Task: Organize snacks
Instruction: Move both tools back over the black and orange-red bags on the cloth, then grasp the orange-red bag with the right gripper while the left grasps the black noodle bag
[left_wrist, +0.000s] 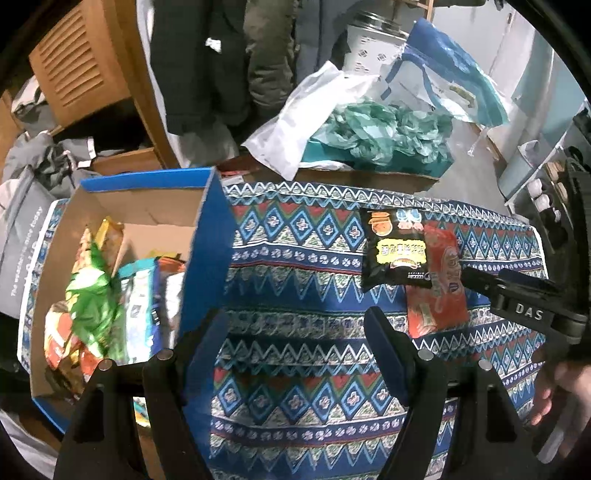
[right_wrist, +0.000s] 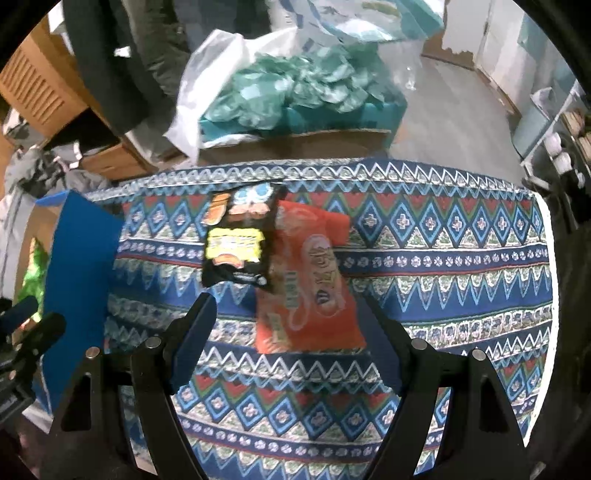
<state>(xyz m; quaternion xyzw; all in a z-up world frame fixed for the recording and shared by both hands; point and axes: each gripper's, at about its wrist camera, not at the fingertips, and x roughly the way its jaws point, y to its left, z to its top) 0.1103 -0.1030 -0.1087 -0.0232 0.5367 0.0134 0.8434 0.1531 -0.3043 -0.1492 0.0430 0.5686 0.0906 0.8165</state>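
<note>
A black snack bag (left_wrist: 397, 251) (right_wrist: 240, 240) lies on the patterned cloth, overlapping a red snack bag (left_wrist: 439, 284) (right_wrist: 314, 284). A blue-walled cardboard box (left_wrist: 207, 251) (right_wrist: 81, 258) on the left holds several snack bags (left_wrist: 92, 295). My left gripper (left_wrist: 295, 325) is open and empty, above the cloth beside the box's right wall. My right gripper (right_wrist: 291, 314) is open and empty, its fingers spread on either side of the red bag's near end, above it. The right gripper also shows in the left wrist view (left_wrist: 517, 291) next to the red bag.
The patterned cloth (left_wrist: 295, 387) (right_wrist: 443, 258) covers the table. Behind it stand a teal box with crumpled green bags (left_wrist: 380, 136) (right_wrist: 295, 88), a white plastic bag (left_wrist: 303, 118), hanging coats (left_wrist: 221, 55) and wooden furniture (left_wrist: 85, 66).
</note>
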